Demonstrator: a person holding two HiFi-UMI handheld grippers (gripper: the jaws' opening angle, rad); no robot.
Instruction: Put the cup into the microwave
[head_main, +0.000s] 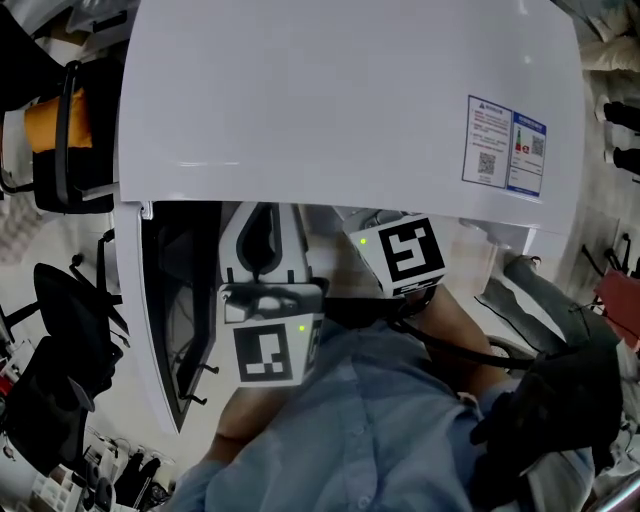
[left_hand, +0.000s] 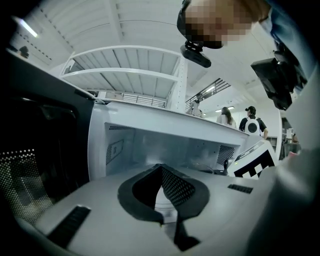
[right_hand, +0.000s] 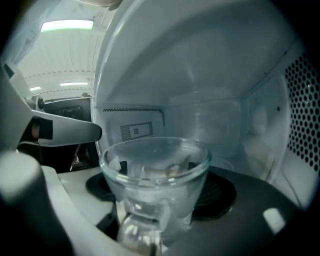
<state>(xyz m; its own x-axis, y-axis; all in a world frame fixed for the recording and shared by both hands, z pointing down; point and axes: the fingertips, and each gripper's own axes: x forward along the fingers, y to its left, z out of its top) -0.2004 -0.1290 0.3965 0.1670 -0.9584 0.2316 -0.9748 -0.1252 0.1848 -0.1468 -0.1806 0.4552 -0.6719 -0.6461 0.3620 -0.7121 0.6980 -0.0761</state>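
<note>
My right gripper (right_hand: 157, 186) is shut on a clear glass cup (right_hand: 155, 165), which sits upright between its dark pads (right_hand: 222, 192) with the handle toward the camera. Cup and gripper are inside the cavity (right_hand: 215, 105) of the white microwave (head_main: 340, 100). I cannot tell if the cup touches the cavity floor. From the head view only the right gripper's marker cube (head_main: 402, 255) shows below the microwave's top. My left gripper (left_hand: 161, 172) hangs in front of the opening beside the open door (head_main: 150, 300). Its pads meet at the tip, with nothing held.
The microwave door (left_hand: 35, 150) stands swung out to the left. A black chair with an orange pad (head_main: 60, 130) is at the far left. A printed label (head_main: 505, 145) is on the microwave's top. Two people (left_hand: 252, 122) stand in the background.
</note>
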